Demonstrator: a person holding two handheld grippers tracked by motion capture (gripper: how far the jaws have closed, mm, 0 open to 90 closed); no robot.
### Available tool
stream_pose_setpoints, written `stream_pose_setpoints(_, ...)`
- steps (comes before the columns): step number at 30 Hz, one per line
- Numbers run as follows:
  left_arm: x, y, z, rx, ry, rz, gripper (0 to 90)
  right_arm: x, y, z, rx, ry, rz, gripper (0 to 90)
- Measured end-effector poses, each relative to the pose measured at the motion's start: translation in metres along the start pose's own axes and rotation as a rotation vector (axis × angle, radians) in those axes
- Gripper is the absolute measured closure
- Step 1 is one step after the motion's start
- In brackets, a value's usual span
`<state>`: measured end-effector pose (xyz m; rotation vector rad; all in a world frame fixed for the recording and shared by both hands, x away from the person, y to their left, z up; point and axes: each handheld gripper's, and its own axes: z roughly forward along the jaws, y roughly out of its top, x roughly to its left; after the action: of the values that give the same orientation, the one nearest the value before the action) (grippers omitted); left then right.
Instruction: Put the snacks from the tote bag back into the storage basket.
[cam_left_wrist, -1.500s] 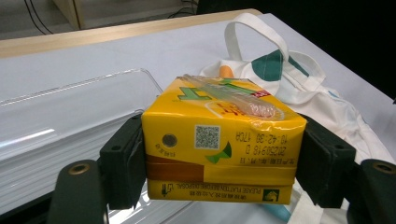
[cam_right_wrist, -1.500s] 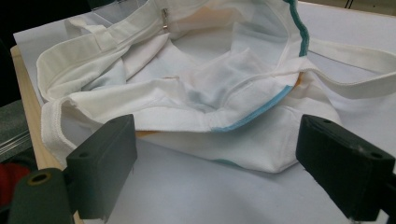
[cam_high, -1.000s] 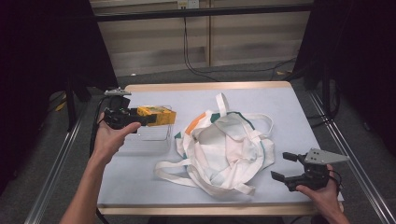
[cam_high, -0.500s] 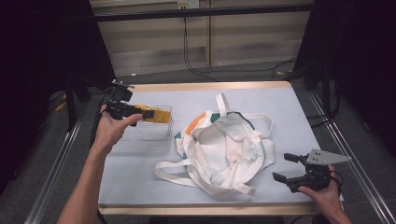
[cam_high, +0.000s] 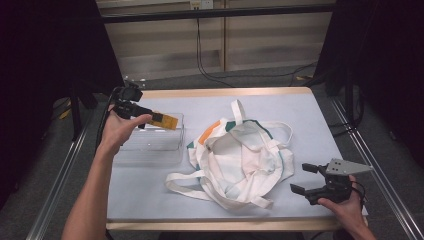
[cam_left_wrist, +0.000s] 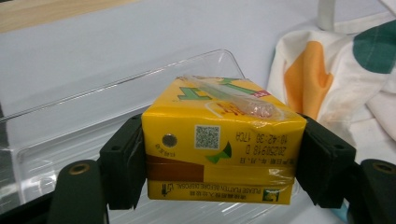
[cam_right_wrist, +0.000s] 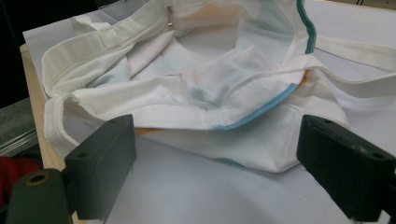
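Jaws of the left gripper (cam_left_wrist: 219, 163) clamp a yellow carton (cam_left_wrist: 224, 149); right gripper (cam_high: 306, 179) spread over the pale blue table (cam_high: 300, 115).

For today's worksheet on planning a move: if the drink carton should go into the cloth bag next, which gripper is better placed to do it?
Probably the left. The left gripper is already shut on the drink carton, above the clear tray. The right gripper is open beside the cloth bag, better placed to hold it.

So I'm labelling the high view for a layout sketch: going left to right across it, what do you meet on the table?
Left claw holding the yellow drink carton over the clear plastic tray → white tote bag → right claw, open, at the near right corner.
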<state>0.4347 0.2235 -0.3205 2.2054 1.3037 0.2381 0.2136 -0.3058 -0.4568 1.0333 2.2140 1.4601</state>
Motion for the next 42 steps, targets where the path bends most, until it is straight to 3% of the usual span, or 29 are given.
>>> stream_pose_setpoints(4, 0.000, 0.005, 0.006, 0.029, 0.022, -0.007, 27.9, 0.004, 0.001, -0.002, -0.003, -0.003, -0.002, 11.7)
stream_pose_setpoints(8, -0.001, 0.009, 0.011, 0.044, 0.020, -0.022, 27.9, 0.006, 0.001, -0.003, -0.002, -0.009, -0.004, 11.7)
stream_pose_setpoints(10, -0.001, 0.011, 0.014, 0.066, 0.019, -0.010, 27.9, 0.005, 0.001, -0.002, 0.001, -0.009, -0.007, 11.7)
stream_pose_setpoints(16, 0.001, 0.016, 0.022, 0.085, 0.034, -0.047, 27.9, 0.004, 0.001, -0.001, 0.005, -0.006, -0.002, 11.7)
stream_pose_setpoints(17, 0.002, 0.016, 0.023, 0.090, 0.043, -0.067, 27.9, 0.004, 0.001, -0.001, 0.005, -0.008, -0.003, 11.7)
stream_pose_setpoints(18, 0.003, 0.017, 0.024, 0.109, 0.058, -0.060, 27.8, 0.004, 0.001, -0.001, 0.004, -0.007, -0.002, 11.7)
stream_pose_setpoints(26, 0.003, 0.022, 0.031, 0.120, 0.053, -0.094, 27.9, 0.005, 0.001, -0.002, 0.001, -0.006, -0.003, 11.7)
stream_pose_setpoints(28, 0.005, 0.024, 0.033, 0.134, 0.036, -0.080, 27.9, 0.004, 0.001, -0.002, 0.002, -0.009, -0.004, 11.7)
stream_pose_setpoints(42, 0.002, 0.029, 0.052, 0.181, 0.068, -0.083, 27.9, 0.005, 0.001, -0.003, -0.004, -0.006, -0.009, 11.9)
